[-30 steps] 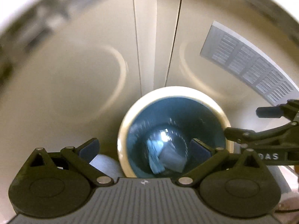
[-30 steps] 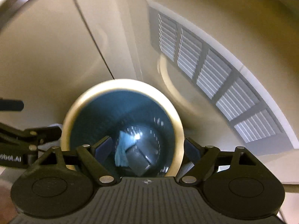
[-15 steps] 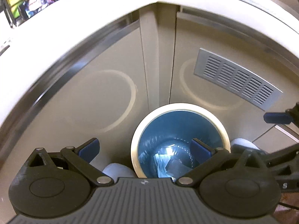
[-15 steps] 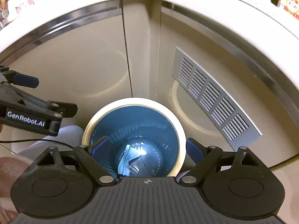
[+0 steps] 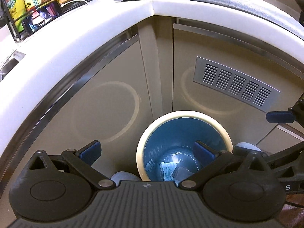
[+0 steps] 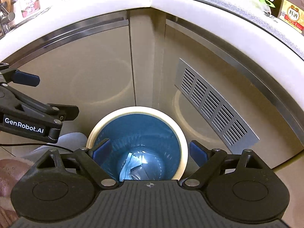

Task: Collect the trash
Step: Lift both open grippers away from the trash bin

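Observation:
A round trash bin point(image 5: 182, 115) point(image 6: 136, 110) with a cream rim and a blue liner stands on the floor in the corner of beige cabinets. Crumpled trash point(image 5: 171, 169) point(image 6: 133, 167) lies at its bottom. My left gripper point(image 5: 148, 151) hangs open above the bin's left side, nothing between its blue pads. My right gripper point(image 6: 150, 151) is open above the bin's mouth, also empty. Each gripper shows at the edge of the other's view.
A white countertop point(image 5: 76, 28) point(image 6: 209, 13) wraps the corner above, carrying bottles point(image 5: 13, 7), a phone point(image 5: 41, 17) and a sauce bottle point(image 6: 290, 15). A metal vent grille point(image 5: 235, 83) point(image 6: 214, 102) sits on the right cabinet door. Grey-clad knees point(image 6: 70, 140) flank the bin.
Both grippers have risen and drawn back from the bin. The bin looks smaller and lower in both views, and the countertop has come into sight. The jaws stay open.

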Motion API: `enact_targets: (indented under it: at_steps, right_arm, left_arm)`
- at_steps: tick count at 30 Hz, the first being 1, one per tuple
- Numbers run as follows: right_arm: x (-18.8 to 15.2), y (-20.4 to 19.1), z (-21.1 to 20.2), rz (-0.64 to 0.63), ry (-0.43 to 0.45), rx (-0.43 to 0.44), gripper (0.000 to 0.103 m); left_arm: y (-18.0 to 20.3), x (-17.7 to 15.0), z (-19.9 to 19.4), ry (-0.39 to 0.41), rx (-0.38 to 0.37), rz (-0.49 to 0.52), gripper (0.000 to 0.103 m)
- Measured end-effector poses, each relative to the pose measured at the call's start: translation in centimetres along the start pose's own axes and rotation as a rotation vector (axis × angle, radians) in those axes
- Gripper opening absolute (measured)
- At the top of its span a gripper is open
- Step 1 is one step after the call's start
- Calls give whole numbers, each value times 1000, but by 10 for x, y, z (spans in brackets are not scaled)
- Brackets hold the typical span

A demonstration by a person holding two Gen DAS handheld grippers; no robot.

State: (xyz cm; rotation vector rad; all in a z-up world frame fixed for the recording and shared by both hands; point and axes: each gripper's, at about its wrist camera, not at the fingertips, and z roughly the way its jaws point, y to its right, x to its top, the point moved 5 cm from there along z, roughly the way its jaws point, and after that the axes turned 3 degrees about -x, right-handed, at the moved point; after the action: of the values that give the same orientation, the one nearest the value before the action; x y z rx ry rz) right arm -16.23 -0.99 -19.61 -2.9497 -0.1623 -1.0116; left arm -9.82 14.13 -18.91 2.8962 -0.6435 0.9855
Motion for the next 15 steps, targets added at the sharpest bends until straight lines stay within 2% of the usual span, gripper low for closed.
enact_targets:
  at_steps: [15]
  right_arm:
    - [-1, 1, 4, 11, -10, 2, 90]
  left_arm:
    - [0, 0, 3, -7, -6, 6, 103]
